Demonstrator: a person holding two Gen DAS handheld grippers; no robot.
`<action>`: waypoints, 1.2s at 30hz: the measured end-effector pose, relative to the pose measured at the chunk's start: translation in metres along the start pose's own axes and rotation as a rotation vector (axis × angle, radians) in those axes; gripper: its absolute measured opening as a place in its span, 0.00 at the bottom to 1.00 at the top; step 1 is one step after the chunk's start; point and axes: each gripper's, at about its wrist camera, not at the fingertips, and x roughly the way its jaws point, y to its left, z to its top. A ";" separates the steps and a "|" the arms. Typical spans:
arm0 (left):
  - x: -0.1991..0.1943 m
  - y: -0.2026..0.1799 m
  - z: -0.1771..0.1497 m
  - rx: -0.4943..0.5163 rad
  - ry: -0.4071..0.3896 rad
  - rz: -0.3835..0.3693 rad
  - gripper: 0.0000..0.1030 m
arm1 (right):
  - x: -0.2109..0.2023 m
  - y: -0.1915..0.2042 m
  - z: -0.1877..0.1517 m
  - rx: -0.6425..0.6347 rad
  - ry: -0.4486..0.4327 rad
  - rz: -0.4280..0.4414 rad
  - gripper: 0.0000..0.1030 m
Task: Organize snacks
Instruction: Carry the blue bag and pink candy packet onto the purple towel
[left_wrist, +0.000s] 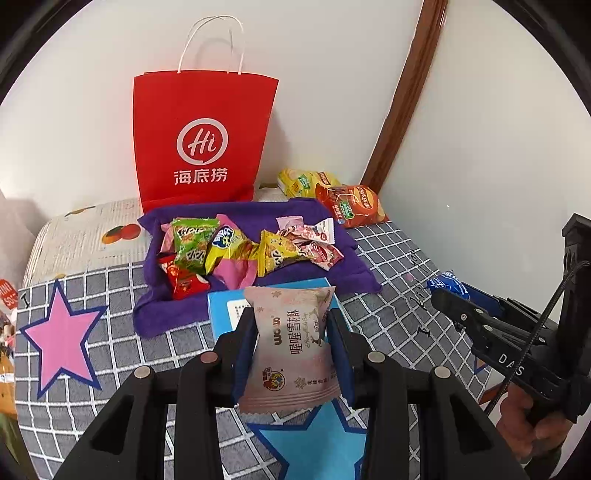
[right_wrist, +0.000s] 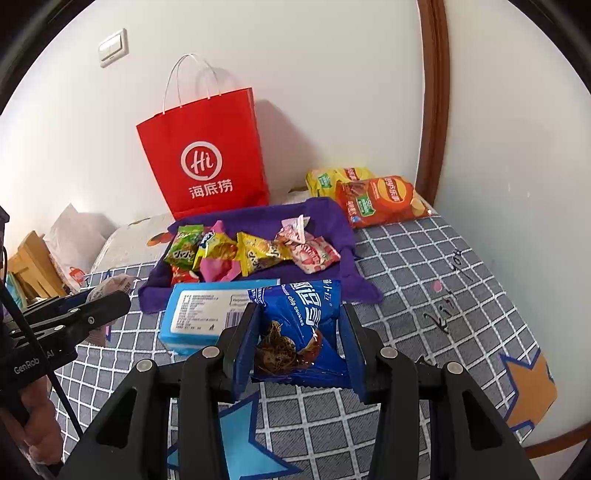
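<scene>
Two snacks are held above the checked bed: the left gripper (left_wrist: 291, 332) pinches a pale pink pastry packet (left_wrist: 291, 343), the right gripper (right_wrist: 299, 339) clamps a blue cookie packet (right_wrist: 295, 328), before the purple cloth (right_wrist: 332, 218).

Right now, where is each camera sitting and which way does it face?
Left wrist: on the left tongs, looking forward and down over the bed; they grip a pink snack packet; the right tongs and a hand show.
Right wrist: on the right tongs, facing likewise, gripping a blue cookie packet; the left tongs show.
Shared: red bag, purple cloth, blue box.
</scene>
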 end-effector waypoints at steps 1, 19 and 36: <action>0.001 0.001 0.001 0.002 0.001 0.004 0.35 | 0.001 0.001 0.002 -0.002 0.003 -0.006 0.42; 0.015 0.018 0.031 0.010 -0.006 0.047 0.35 | 0.027 0.017 0.034 -0.019 0.011 0.017 0.42; 0.038 0.038 0.068 -0.038 -0.023 0.071 0.35 | 0.058 0.019 0.069 -0.050 0.000 0.065 0.42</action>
